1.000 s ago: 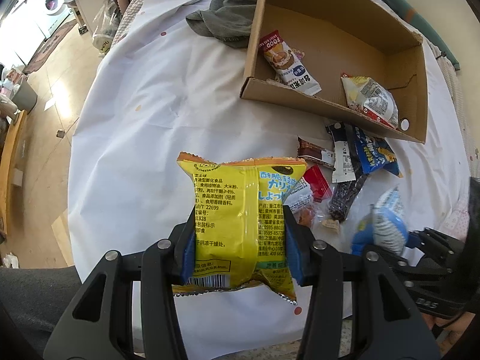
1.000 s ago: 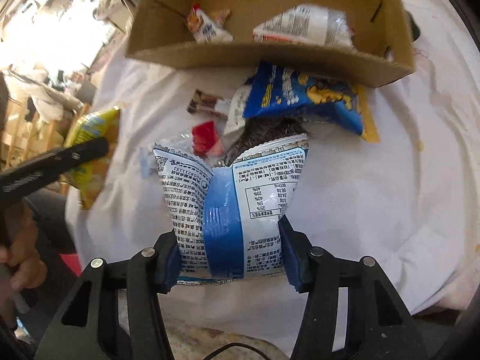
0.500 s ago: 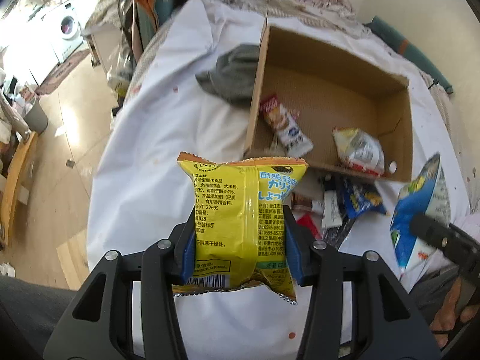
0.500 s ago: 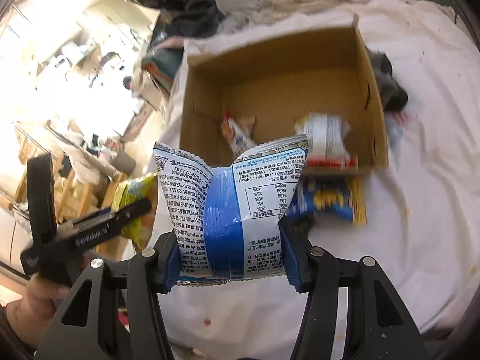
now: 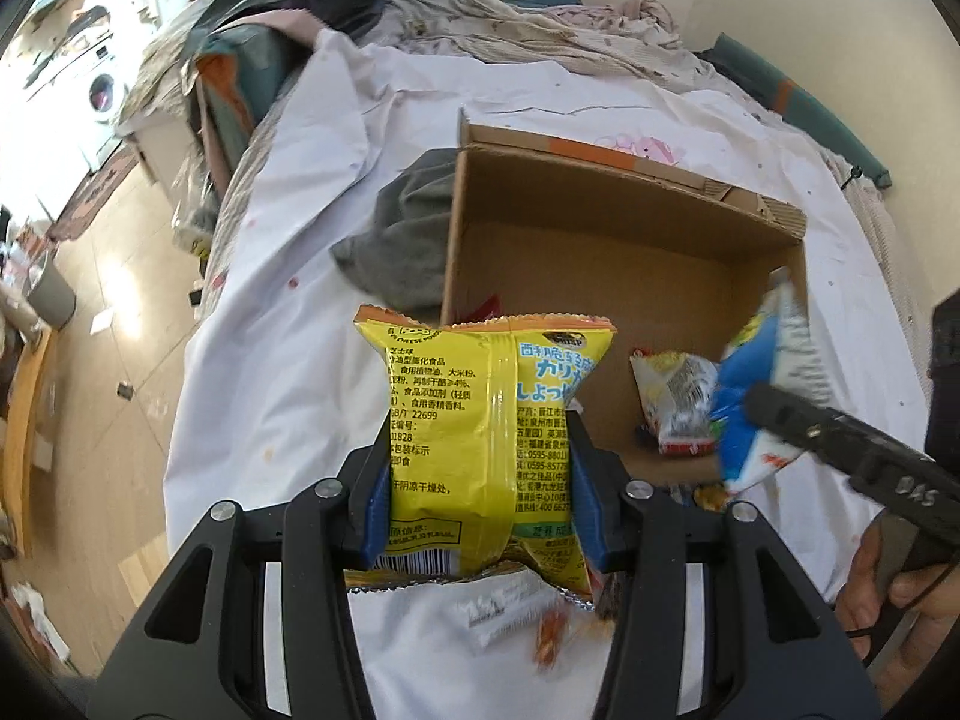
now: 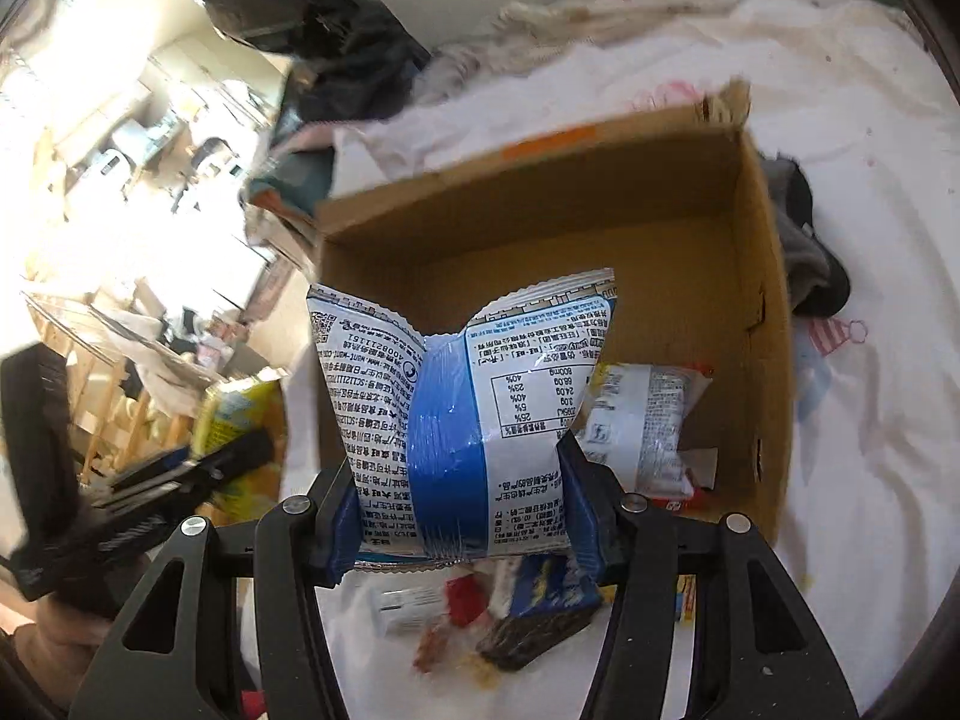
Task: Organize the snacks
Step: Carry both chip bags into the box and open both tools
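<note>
Left gripper (image 5: 480, 480) is clamped partway closed on a yellow foil snack packet (image 5: 486, 438), held upright by its lower half. Right gripper (image 6: 459, 501) is likewise pinched on a blue-and-white foil snack packet (image 6: 462, 414), also upright. Both packets hang clear of the white bed sheet (image 5: 288, 312). The open brown cardboard box (image 5: 606, 252) lies directly beyond both grippers, its near wall just past the packets; loose snacks remain on the sheet below. Judged next: carry forward over the wall, release.

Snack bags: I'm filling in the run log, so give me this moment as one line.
left tool: shut on yellow bag | right tool: shut on blue-and-white bag | cardboard box: open, wrapped snack inside
</note>
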Tool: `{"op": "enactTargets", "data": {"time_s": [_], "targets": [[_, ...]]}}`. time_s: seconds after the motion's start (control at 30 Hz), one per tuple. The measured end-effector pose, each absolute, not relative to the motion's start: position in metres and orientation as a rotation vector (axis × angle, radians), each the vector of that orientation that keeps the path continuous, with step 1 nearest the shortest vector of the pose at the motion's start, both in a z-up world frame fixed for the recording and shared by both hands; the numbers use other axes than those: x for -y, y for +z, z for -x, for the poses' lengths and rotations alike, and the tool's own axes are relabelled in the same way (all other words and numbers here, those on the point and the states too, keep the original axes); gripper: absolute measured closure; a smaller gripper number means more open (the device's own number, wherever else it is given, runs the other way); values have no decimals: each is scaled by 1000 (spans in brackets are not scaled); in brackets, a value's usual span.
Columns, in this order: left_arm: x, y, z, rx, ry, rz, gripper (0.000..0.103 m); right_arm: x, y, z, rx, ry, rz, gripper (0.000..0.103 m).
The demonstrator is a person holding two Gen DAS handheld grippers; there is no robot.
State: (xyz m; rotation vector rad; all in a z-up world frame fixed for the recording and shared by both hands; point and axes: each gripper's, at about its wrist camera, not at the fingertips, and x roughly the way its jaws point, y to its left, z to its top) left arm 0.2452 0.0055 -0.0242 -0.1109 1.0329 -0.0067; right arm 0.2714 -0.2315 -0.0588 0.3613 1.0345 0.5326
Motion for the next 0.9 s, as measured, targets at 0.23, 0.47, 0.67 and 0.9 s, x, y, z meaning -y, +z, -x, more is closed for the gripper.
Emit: {"op": "enactTargets", "data": {"time_s": [0.23,0.47,0.67,0.9], "targets": [[4,-49,-271,-1045,-22,107,58,225,-92,-299,-1137,548,-430,45],[11,-66,-279,-1042,-63,95,58,218,-102,-308,-1155,493,-373,44],[16,-70,-282,-1060,-76,99,58,210,-102,-309,-1140,388,-225,43],[17,-72,-284,-1066,-78,116,58,210,-101,-309,-1129,426,-278,42]]}}
